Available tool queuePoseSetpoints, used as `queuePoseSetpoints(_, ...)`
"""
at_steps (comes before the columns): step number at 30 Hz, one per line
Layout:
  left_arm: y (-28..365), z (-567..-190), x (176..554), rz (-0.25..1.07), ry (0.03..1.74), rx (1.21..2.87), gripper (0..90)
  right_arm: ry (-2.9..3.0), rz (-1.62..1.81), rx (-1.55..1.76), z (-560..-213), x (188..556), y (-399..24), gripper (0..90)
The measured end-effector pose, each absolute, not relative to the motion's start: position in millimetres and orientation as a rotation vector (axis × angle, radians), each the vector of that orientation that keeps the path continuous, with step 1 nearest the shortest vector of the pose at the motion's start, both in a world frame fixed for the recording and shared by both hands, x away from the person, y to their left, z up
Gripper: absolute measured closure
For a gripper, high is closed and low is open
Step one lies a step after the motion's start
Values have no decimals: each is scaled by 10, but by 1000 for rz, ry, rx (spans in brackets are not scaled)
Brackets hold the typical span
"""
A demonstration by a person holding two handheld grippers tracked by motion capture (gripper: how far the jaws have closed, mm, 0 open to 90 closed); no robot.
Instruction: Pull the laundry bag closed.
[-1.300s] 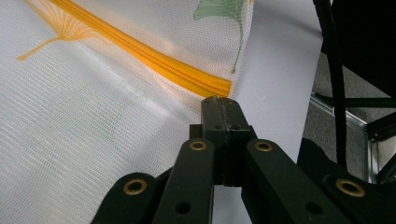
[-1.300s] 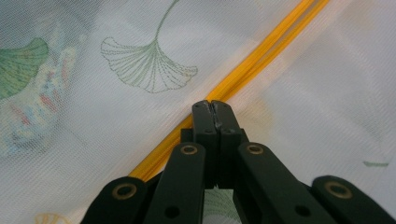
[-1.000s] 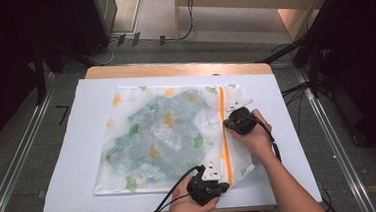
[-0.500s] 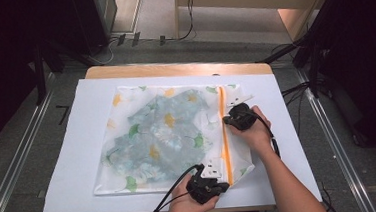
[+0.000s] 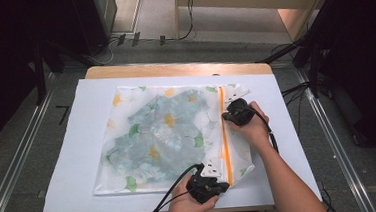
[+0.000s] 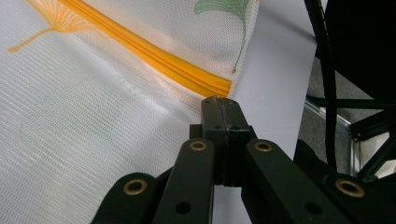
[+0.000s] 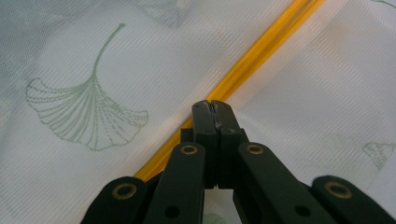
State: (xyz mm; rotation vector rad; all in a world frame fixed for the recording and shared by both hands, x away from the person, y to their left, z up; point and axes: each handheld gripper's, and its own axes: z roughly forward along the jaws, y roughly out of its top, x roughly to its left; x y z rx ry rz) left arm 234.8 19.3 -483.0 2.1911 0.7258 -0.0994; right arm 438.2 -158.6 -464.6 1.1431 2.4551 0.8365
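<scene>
A white mesh bag (image 5: 163,138) printed with green and yellow leaves lies flat on the white sheet, a blue-grey patterned cloth showing through it. An orange zipper (image 5: 224,143) runs along its right side. My left gripper (image 5: 212,177) is at the bag's near right corner, shut on the mesh just past the zipper's near end (image 6: 219,86). My right gripper (image 5: 227,117) sits farther up the zipper. In the right gripper view, that gripper (image 7: 212,105) is shut right on the orange zipper (image 7: 261,51). The zipper's pull is hidden under the jaws.
The white sheet (image 5: 289,144) covers a wooden table (image 5: 173,69), with bare margins on every side of the bag. Black cables (image 5: 174,189) trail from both grippers toward the near edge. Dark stands and floor rails flank the table.
My right gripper has slid a short way along the zipper, away from the person. The left gripper has stayed at the near corner.
</scene>
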Motion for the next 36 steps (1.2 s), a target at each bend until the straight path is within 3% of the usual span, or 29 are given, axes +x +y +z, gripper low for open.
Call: queuePoseSetpoints(36,207,-4833,2399,-154,747,2188,900,2430,820,1213,-4632,4922,-1541,900)
